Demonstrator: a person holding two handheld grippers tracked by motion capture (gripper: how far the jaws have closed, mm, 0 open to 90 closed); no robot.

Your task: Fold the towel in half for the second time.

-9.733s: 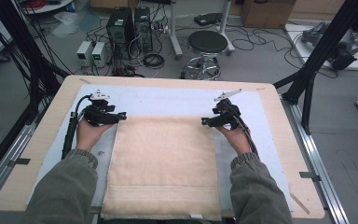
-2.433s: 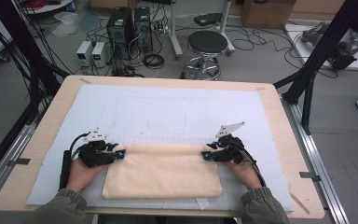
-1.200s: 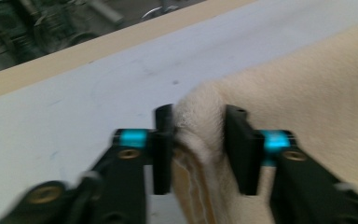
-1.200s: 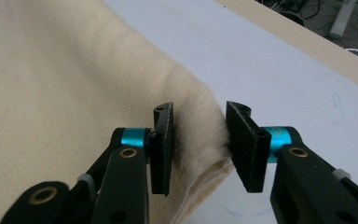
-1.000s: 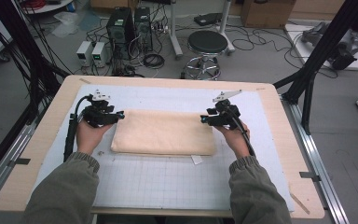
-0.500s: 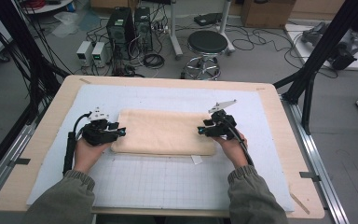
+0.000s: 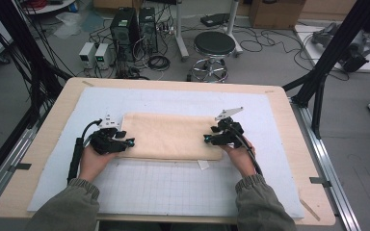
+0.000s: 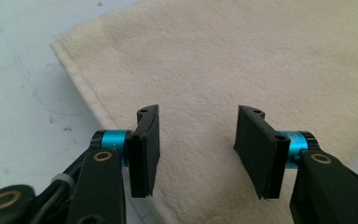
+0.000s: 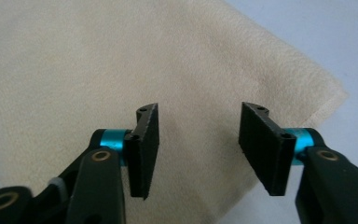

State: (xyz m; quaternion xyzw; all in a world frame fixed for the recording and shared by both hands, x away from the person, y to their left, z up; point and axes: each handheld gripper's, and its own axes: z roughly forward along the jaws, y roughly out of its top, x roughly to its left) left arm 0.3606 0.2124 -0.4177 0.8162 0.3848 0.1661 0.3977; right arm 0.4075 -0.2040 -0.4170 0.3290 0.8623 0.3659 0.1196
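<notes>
The wooden table (image 7: 38,144) is lying under both grippers, and a pale gridded mat (image 7: 173,187) is covering most of its top. On the mat a cream towel (image 7: 168,137), folded into a flat rectangle, is stretching between the 2 grippers, its long edges running from one to the other.

The left gripper (image 7: 125,142) is sitting at the towel's left end, held in the person's left hand (image 7: 92,161), and its tips are reaching over the near left corner of the cloth. In the left gripper view the left gripper (image 8: 196,149) is showing its 2 black jaws standing apart with nothing pinched between them; the towel (image 8: 242,60) is lying flat below and ahead of them, its hemmed edge slanting away to the left of the jaws. These jaws have just been opening, and no cloth is caught in the gap.

The right gripper (image 7: 212,138) is sitting at the towel's right end, held in the right hand (image 7: 238,156), with its tips over the near right corner. In the right gripper view the right gripper (image 9: 198,149) is also holding its jaws parted (a clear gap, cloth visible through it), and the towel (image 9: 98,60) is spreading beneath and beyond them, its corner pointing off to the right of the jaws. These jaws too have just been opening, with nothing between the pads.

A small white tag (image 7: 203,164) is poking out from the towel's near edge, closer to the right gripper than to the left.
</notes>
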